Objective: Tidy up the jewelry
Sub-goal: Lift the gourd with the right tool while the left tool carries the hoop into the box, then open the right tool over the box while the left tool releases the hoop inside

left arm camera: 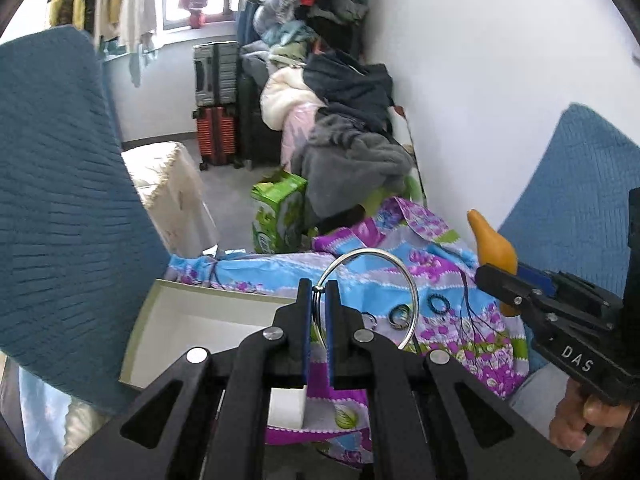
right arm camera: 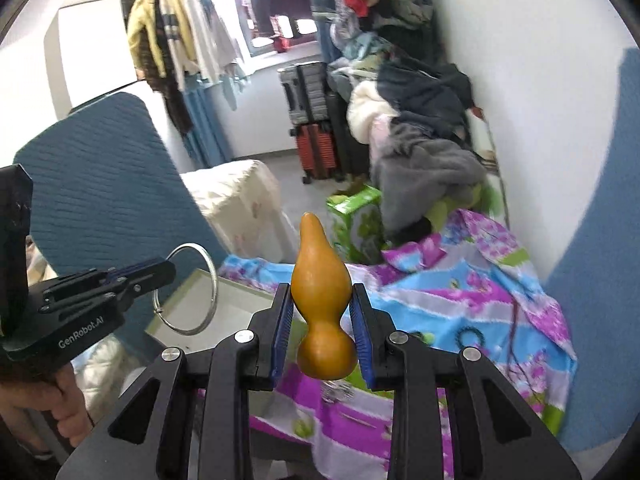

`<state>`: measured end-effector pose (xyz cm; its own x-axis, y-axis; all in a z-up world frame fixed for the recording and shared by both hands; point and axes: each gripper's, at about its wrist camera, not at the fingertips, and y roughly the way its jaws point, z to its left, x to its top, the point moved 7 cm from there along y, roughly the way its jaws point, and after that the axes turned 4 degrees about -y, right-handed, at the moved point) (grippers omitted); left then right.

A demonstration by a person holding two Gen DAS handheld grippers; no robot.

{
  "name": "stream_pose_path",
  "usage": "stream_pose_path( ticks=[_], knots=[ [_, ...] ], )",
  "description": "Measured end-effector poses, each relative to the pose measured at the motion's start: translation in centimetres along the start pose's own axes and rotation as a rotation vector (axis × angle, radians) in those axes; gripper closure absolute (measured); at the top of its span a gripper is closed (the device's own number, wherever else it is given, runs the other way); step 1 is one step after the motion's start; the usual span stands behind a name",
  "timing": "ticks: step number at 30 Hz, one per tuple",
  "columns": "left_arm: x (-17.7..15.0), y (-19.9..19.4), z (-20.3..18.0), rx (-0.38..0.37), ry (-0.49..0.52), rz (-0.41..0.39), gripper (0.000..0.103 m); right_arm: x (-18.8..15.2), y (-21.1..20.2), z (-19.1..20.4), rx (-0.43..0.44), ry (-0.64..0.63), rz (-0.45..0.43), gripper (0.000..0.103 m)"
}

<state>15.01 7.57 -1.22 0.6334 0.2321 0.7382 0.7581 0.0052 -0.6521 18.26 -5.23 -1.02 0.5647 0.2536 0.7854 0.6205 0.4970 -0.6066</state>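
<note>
Hard to read the small stuff: a few little rings (left arm camera: 400,314) lie on the flowery cloth (left arm camera: 452,280) just past the left claw (left arm camera: 318,292), too small to make out. That claw is pinched nearly closed on the big silver hoop (left arm camera: 404,280), held above the white box (left arm camera: 208,320), whose near end is hidden behind it. The right claw (right arm camera: 322,308) grips an orange gourd (right arm camera: 320,276) upright between its blue pads. Lettering on the claws reads "DAS" and "GenRobot.AI".

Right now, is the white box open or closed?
Open. The white box has no lid on it, and its pale inside floor and walls show beside the left gripper.
</note>
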Motion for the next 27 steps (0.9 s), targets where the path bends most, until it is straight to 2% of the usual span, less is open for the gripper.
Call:
stream_pose_path(
  ticks=[4,10,20,27],
  knots=[
    [-0.3,-0.1,3.0,0.043,-0.041,-0.001,0.098,0.8,1.3,2.9,0.033,-0.050,-0.006,0.076],
    [-1.9,1.1,7.4,0.103,-0.117,0.019,0.098,0.1,4.9,6.3,0.080,-0.092,0.054,0.076],
    [-6.1,5.7,12.6,0.127,-0.204,0.139,0.097,-4.2,12.3,9.9,0.128,-0.146,0.234,0.076],
    [-8.4,8.8,15.3,0.135,-0.239,0.220,0.096,-6.1,16.3,11.0,0.139,-0.165,0.316,0.076]
  ],
)
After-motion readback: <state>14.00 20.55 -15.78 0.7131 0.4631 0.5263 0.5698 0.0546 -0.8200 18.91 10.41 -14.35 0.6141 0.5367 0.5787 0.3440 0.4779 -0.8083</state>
